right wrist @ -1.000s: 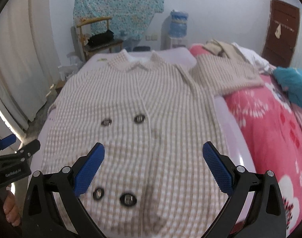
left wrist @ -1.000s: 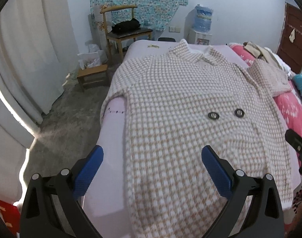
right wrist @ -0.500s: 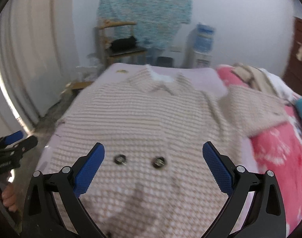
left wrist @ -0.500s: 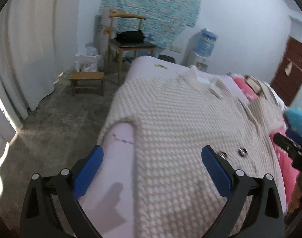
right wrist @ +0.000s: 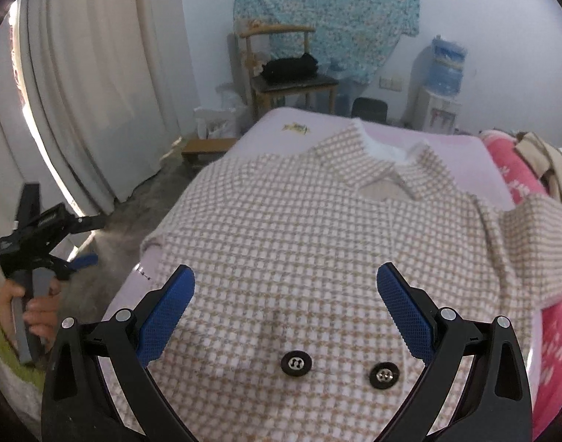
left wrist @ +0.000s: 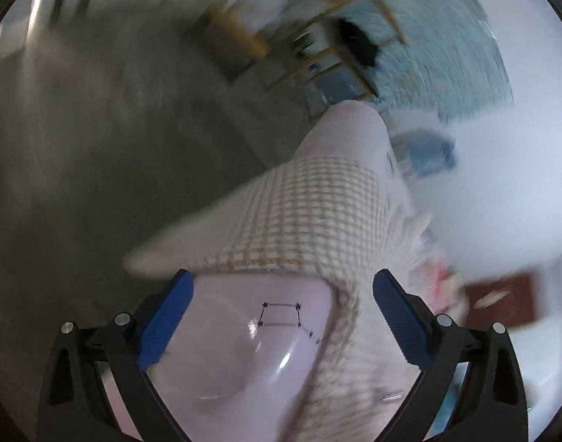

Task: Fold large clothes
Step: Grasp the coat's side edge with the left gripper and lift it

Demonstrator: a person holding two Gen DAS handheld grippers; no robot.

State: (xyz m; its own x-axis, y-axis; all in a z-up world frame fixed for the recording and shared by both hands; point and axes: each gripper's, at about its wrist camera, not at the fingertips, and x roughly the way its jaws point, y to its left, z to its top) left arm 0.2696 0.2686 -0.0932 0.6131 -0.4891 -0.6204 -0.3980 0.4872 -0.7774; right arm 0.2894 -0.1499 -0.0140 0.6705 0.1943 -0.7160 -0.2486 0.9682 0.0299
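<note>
A beige and white checked coat [right wrist: 299,243] with black buttons [right wrist: 296,362] lies face up, spread flat on a lilac bed [right wrist: 421,136], collar at the far end. My right gripper [right wrist: 286,305] is open and empty, hovering above the coat's middle. My left gripper [left wrist: 282,313] is open and empty at the bed's left edge; its view is blurred and tilted, showing the coat's left sleeve [left wrist: 310,213] hanging over the bare sheet [left wrist: 244,350]. The left gripper also shows in the right wrist view [right wrist: 41,235], held by a hand left of the bed.
A pink floral blanket [right wrist: 516,180] with piled clothes lies at the bed's right. A wooden chair [right wrist: 288,73], a low stool [right wrist: 207,145] and a water dispenser [right wrist: 443,84] stand by the far wall. White curtains [right wrist: 96,73] hang on the left over grey floor.
The left gripper has swung fast to the left and down to the bed's left edge, rolling its view. The right gripper has moved forward over the coat toward the collar.
</note>
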